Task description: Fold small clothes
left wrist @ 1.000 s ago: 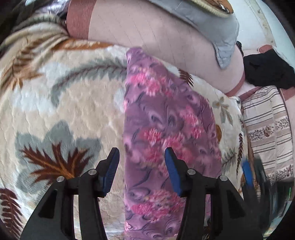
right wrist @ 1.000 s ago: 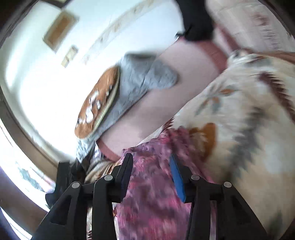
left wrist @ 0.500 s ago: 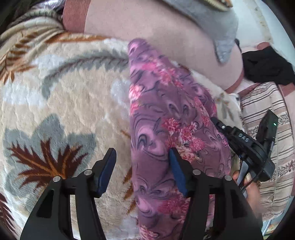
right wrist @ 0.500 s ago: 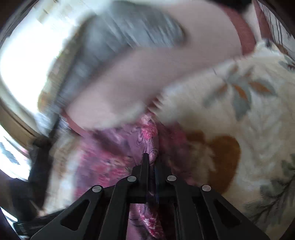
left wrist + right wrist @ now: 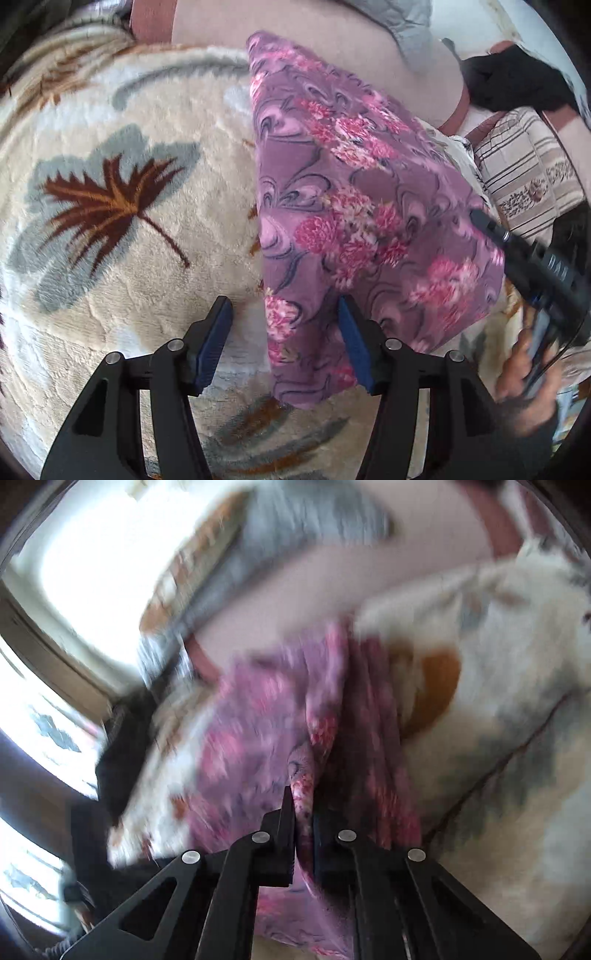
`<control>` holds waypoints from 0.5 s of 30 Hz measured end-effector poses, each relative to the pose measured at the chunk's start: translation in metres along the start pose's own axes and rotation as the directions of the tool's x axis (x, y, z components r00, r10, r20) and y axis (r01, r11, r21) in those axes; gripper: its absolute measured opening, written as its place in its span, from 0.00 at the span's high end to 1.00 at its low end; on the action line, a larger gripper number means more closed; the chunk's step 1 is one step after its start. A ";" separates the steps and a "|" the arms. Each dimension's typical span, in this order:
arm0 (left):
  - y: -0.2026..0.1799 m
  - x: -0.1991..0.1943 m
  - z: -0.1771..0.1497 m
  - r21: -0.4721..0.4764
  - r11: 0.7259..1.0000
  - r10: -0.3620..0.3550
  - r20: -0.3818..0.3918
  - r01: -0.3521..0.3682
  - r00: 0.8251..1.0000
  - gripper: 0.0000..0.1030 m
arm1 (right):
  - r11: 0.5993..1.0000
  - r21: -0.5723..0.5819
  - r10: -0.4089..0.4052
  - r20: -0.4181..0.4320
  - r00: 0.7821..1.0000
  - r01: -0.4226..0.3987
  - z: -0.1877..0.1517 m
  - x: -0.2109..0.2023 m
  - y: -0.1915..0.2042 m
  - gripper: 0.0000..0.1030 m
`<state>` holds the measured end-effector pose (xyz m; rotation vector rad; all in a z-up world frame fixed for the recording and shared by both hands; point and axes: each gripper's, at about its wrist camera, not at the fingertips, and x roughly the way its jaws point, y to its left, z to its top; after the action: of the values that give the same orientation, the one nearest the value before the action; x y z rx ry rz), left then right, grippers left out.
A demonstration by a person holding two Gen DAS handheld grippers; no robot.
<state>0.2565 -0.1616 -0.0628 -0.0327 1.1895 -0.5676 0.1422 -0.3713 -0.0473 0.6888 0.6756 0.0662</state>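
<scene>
The purple floral garment (image 5: 354, 206) lay on the cream leaf-patterned blanket (image 5: 122, 280), which covered the bed, with its far end reaching toward the pink pillow (image 5: 295, 40) at the blanket's upper border. A second earlier the right gripper (image 5: 303, 805) had stood with its jaws apart over the garment's edge; at this moment its jaws were together, clamped on a gathered ridge of the purple cloth. In the left wrist view the right gripper (image 5: 491, 229) met the garment at the side away from the brown leaf motif (image 5: 107, 206), and that side appeared raised off the blanket. The right wrist view was blurred, so the exact depth of the pinch could not be read.

The left gripper (image 5: 280, 325) had shifted toward the garment's near corner. Its jaws were apart, the corner lay between the blue pads (image 5: 216, 339), and neither pad pressed on the cloth.

Judgement: one edge was secured and the second grasp was not yet made. The fold step had therefore begun but no fold had been laid. The next move probably required the left jaws to close on the near corner.
</scene>
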 end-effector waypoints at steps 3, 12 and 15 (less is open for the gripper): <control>-0.008 0.000 0.003 -0.005 0.999 0.046 -0.018 -0.046 0.999 0.42 | 0.986 -0.046 -0.166 -0.115 0.979 0.161 -0.004 0.025 -0.011 0.94; -0.013 -0.002 -0.004 -0.014 0.998 0.060 -0.014 -0.061 0.998 0.42 | 0.987 -0.079 -0.151 -0.120 0.981 0.142 -0.038 -0.003 -0.006 0.63; -0.010 -0.005 -0.007 -0.028 0.998 0.061 -0.015 -0.062 0.998 0.42 | 0.981 -0.138 -0.149 -0.066 0.987 0.138 -0.041 -0.014 0.002 0.96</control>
<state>0.2452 -0.1660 -0.0578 -0.0159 1.2082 -0.4977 0.1070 -0.3501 -0.0616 0.5094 0.7855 0.0044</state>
